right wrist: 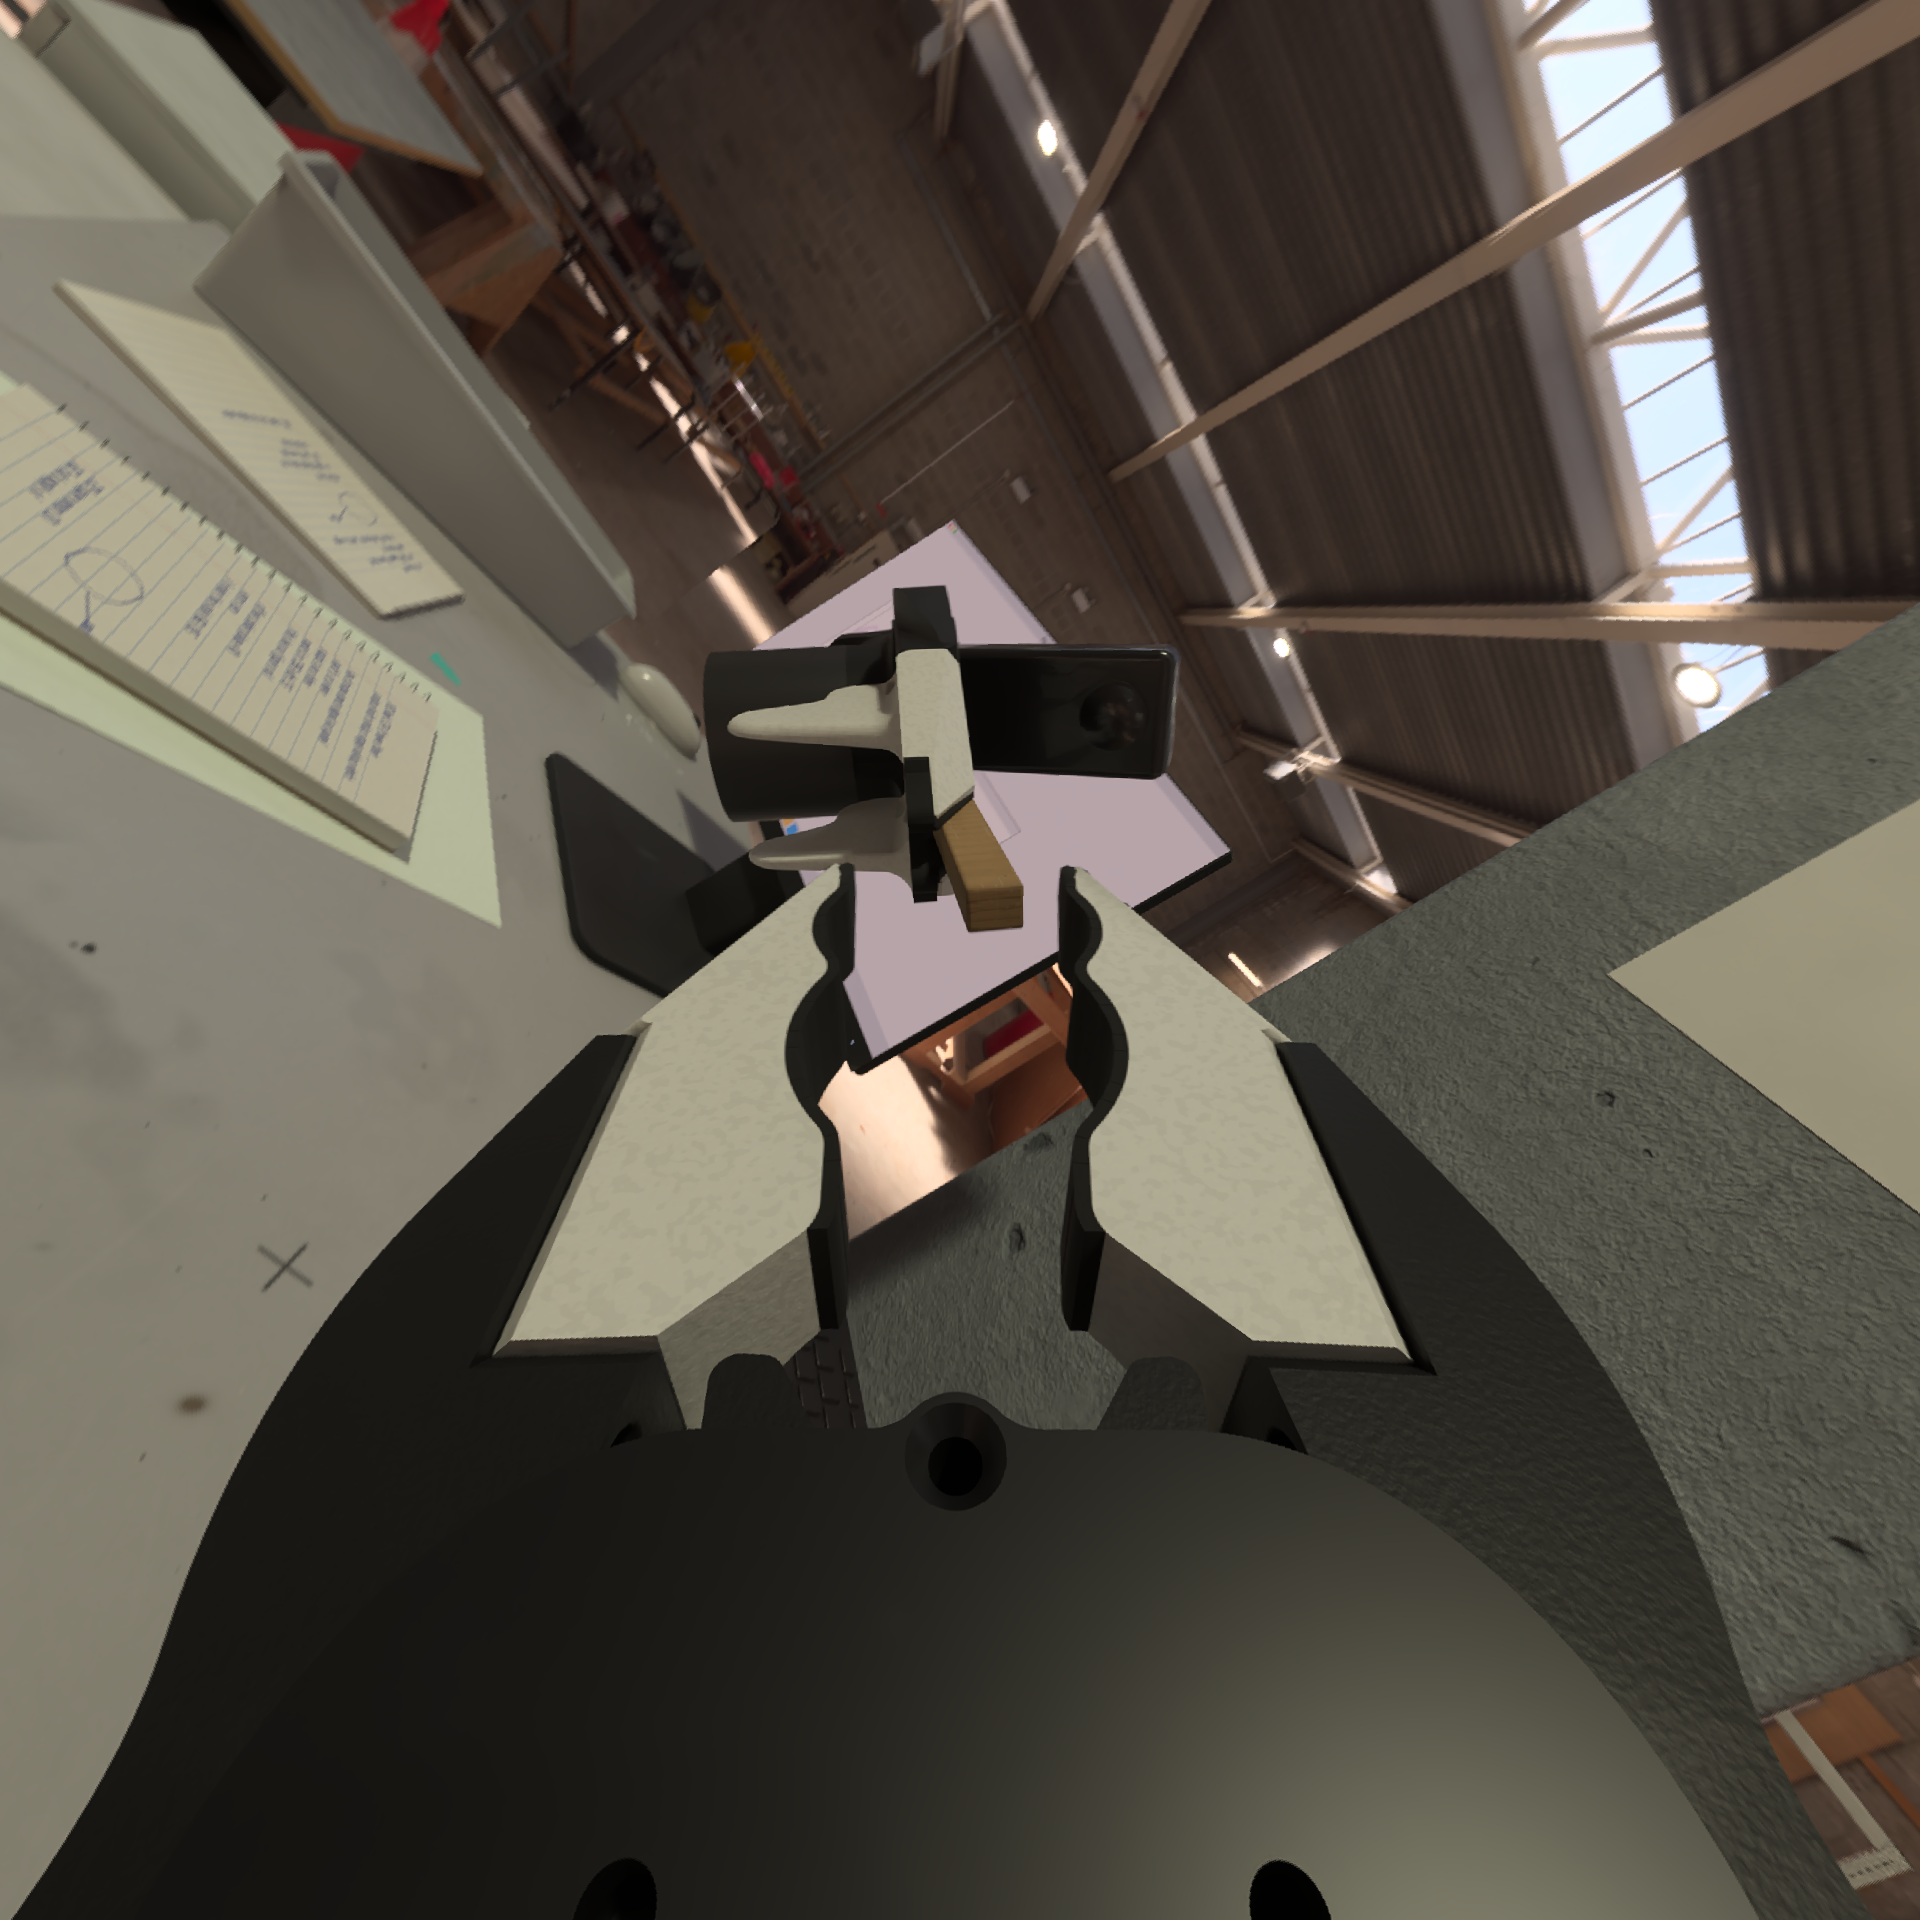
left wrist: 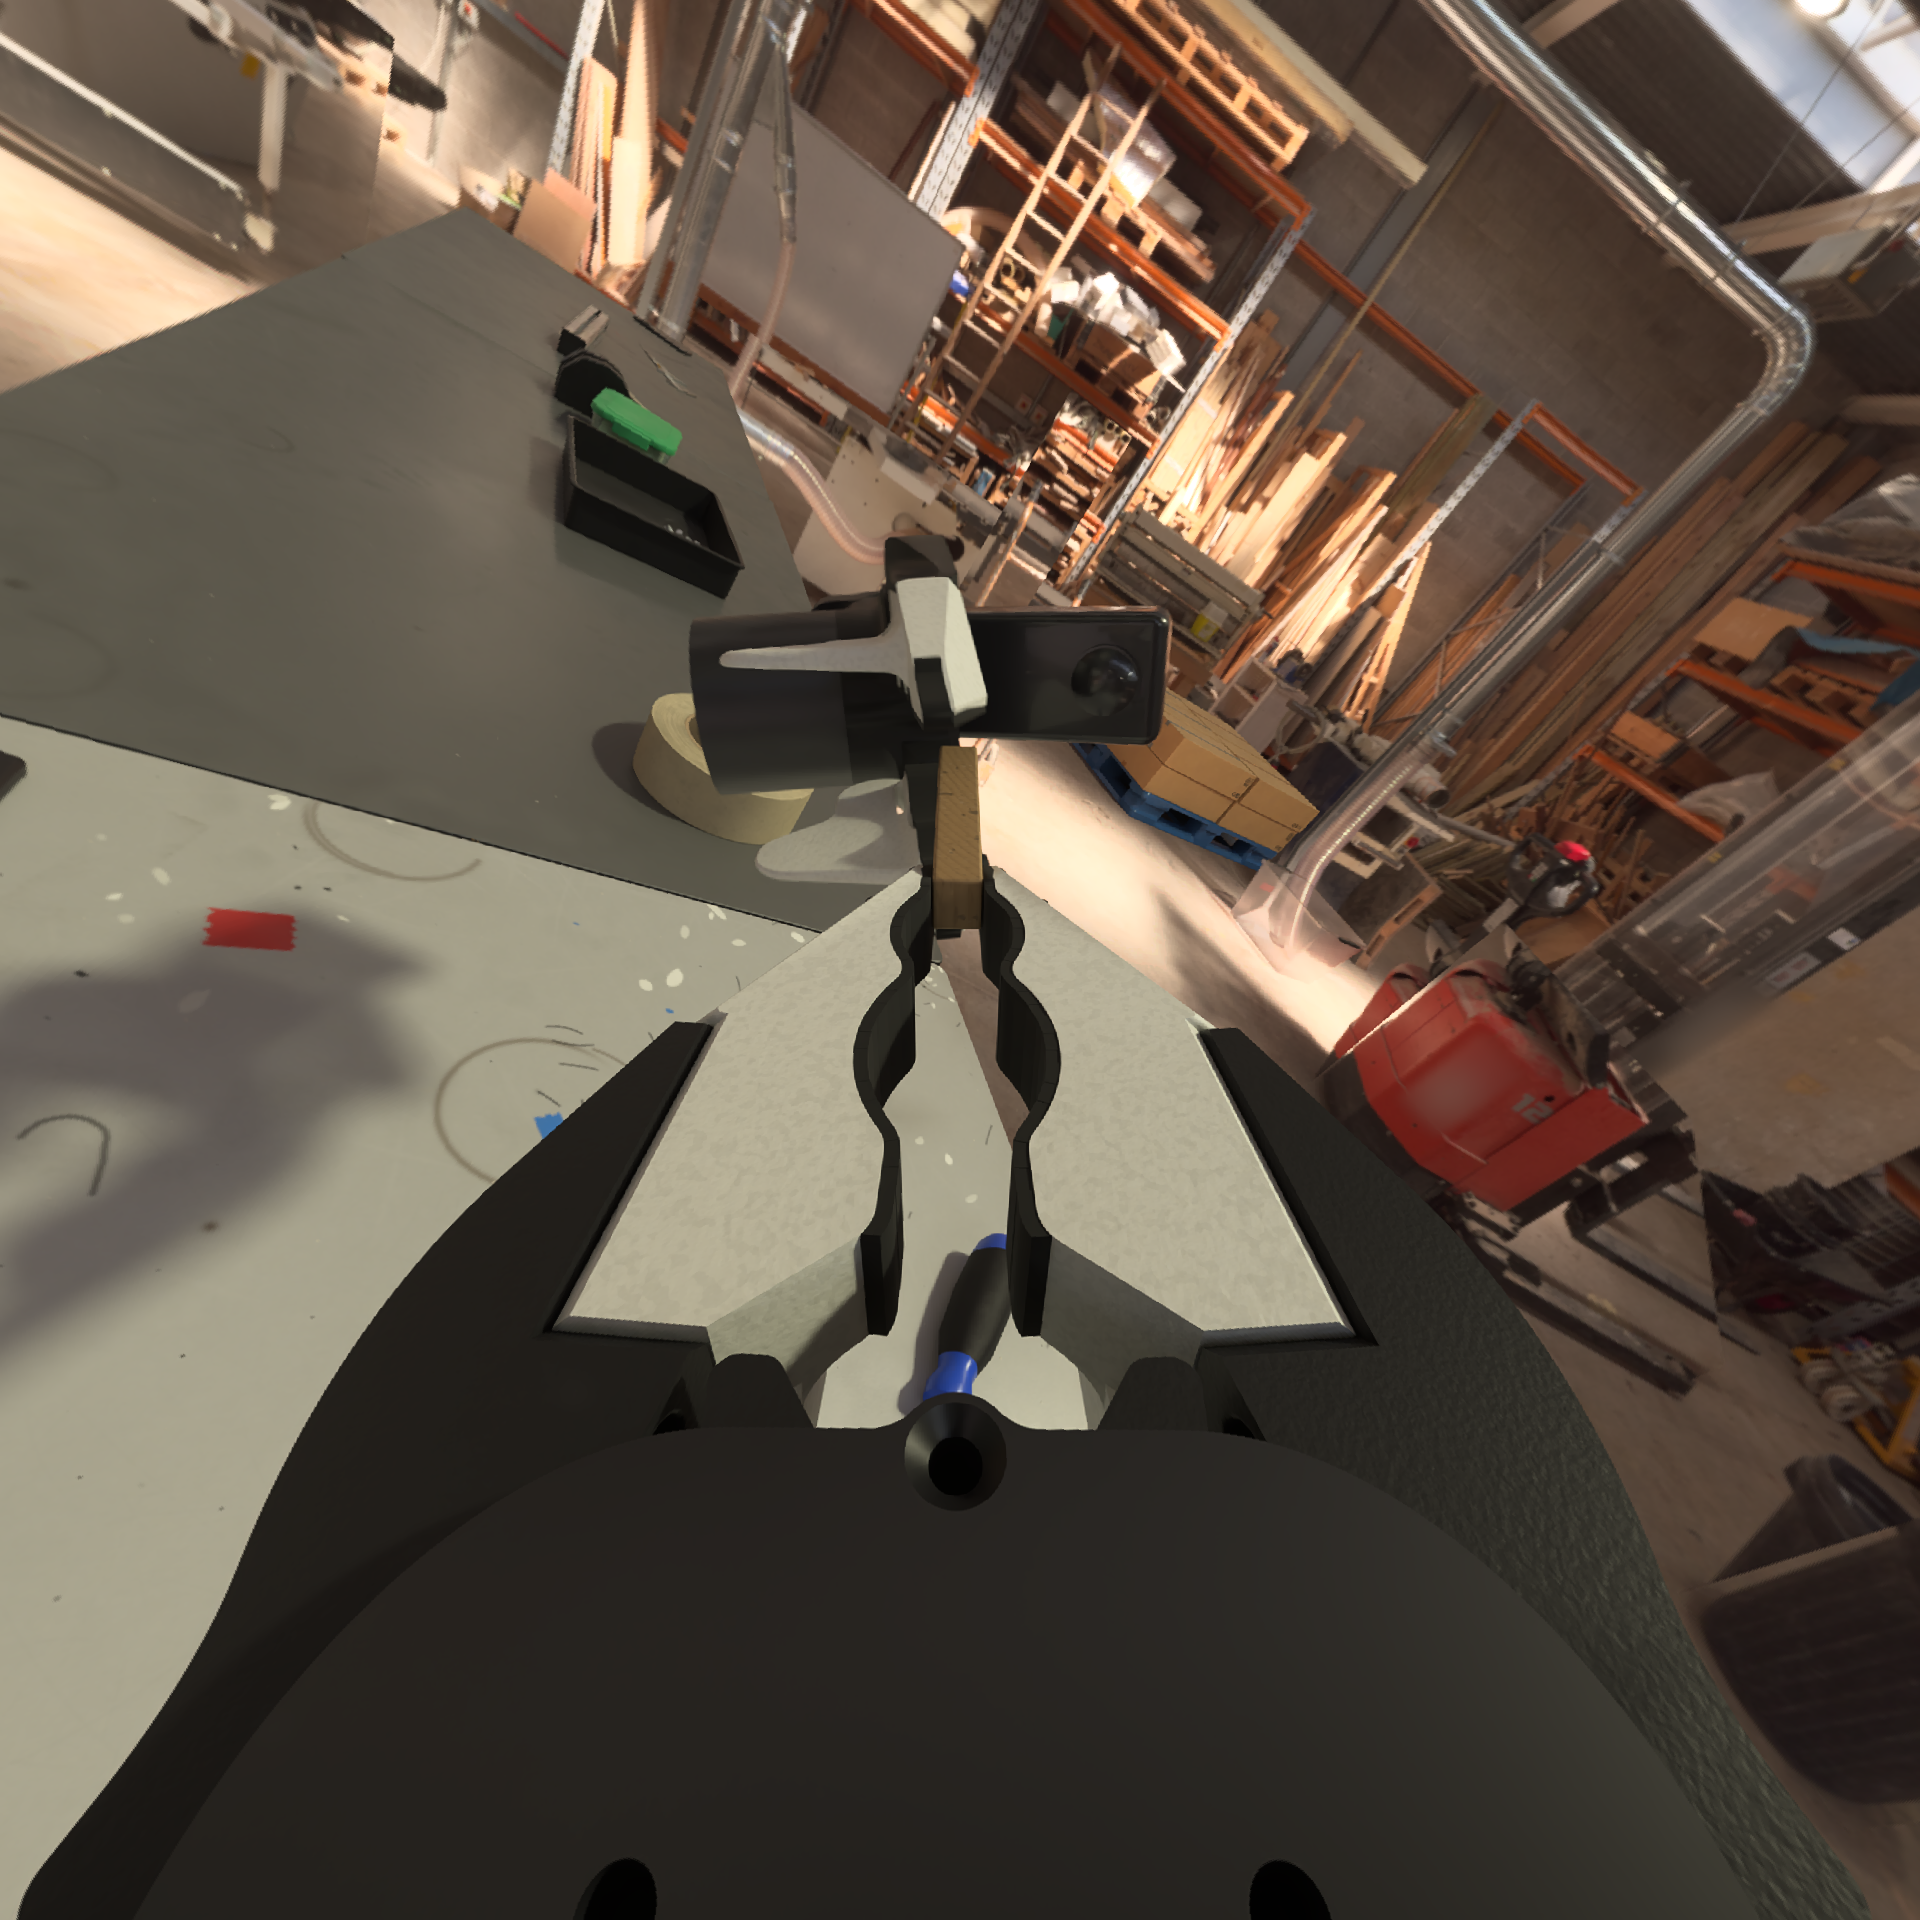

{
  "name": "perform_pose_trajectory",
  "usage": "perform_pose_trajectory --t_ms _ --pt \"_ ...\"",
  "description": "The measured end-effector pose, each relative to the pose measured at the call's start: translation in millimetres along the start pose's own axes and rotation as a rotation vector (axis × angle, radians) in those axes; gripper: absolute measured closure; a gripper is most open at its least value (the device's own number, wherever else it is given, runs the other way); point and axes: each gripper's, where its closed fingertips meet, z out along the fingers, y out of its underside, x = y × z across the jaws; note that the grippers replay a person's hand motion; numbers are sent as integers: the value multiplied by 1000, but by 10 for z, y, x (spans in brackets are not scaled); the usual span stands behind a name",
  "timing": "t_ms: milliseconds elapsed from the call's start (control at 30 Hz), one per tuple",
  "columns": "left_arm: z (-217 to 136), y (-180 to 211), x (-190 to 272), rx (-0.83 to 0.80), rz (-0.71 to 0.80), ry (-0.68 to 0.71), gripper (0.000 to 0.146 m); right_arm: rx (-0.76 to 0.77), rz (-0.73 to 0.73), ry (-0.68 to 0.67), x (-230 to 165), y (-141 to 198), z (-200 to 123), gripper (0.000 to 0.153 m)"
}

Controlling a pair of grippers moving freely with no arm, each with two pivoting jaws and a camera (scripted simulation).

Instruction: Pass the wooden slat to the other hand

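Observation:
The wooden slat (left wrist: 957,831) is a short light-brown strip. In the left wrist view my left gripper (left wrist: 956,906) is shut on its near end, above the table's edge, and the slat runs forward to my right gripper (left wrist: 925,727), which faces me. In the right wrist view the slat (right wrist: 987,883) sticks out of the left gripper (right wrist: 925,831) toward the camera. Its free end sits just beyond my right gripper (right wrist: 958,888), about level with the gap between the tips. The right jaws stand wide apart and do not touch the slat.
A tape roll (left wrist: 717,790), a black tray (left wrist: 649,509) and a green box (left wrist: 636,421) stand on the dark table. A blue-and-black marker (left wrist: 971,1309) lies below the left fingers. Notepads (right wrist: 208,634), a grey box (right wrist: 416,395) and a tilted screen (right wrist: 1091,831) show in the right wrist view.

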Motion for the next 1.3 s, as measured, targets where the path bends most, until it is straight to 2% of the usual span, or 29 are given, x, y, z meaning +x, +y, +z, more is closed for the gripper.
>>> perform_pose_trajectory --t_ms 133,433,1033,1067,1100,1133,1233,1267,1300 --pt "41 43 -50 -23 -21 -7 139 -56 -14 -40 -21 52 -42 127" --pt "75 77 -81 -50 -17 -36 139 -114 5 -83 -41 130 -86 143" --pt "51 59 -152 -45 5 -80 137 -150 31 -70 -25 194 -63 143" --pt "31 53 -202 -46 26 -124 126 -149 33 -62 -4 189 -74 143" --pt "-17 68 -299 -57 50 -203 107 -156 34 -50 30 193 -99 143" --pt "-98 115 -447 -91 77 -320 92 -171 34 -35 77 205 -135 143" --pt "-541 414 -1047 -315 111 -821 88 -187 47 15 247 207 -283 143" --pt "-663 544 -1200 -404 91 -939 88 -194 52 29 300 209 -334 143" --pt "-733 679 -1324 -490 62 -999 89 -204 50 42 345 214 -383 143"
